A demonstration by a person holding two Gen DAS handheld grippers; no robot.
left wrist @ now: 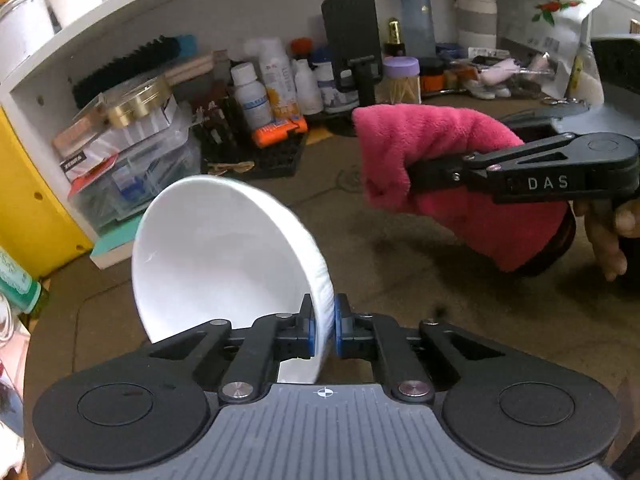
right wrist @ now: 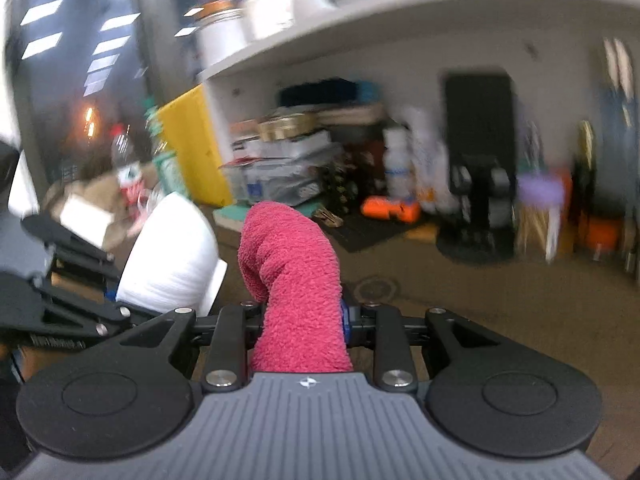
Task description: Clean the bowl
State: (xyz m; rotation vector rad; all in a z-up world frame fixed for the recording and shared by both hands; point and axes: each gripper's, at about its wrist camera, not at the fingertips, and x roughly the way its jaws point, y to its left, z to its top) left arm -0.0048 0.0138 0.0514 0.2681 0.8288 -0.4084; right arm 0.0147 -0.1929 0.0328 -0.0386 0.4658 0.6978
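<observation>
Bowl (left wrist: pixel 224 256), white and tipped on edge above the desk (left wrist: pixel 420 280), has its rim pinched in the left claw (left wrist: pixel 325 328), while the right claw (right wrist: pixel 304 320), just beside it, is clamped on a pink cloth (right wrist: pixel 294 276).

The bowl (left wrist: pixel 224 256) sits tilted above the desk (left wrist: pixel 400 280), left of the cloth (left wrist: pixel 420 148); bottles (left wrist: pixel 280 80) stand behind under the shelf (left wrist: pixel 240 12).

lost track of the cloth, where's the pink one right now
The pink cloth is clamped in the right tongs, held above the brown table, just right of the tilted white bowl gripped by the left tongs.
</observation>
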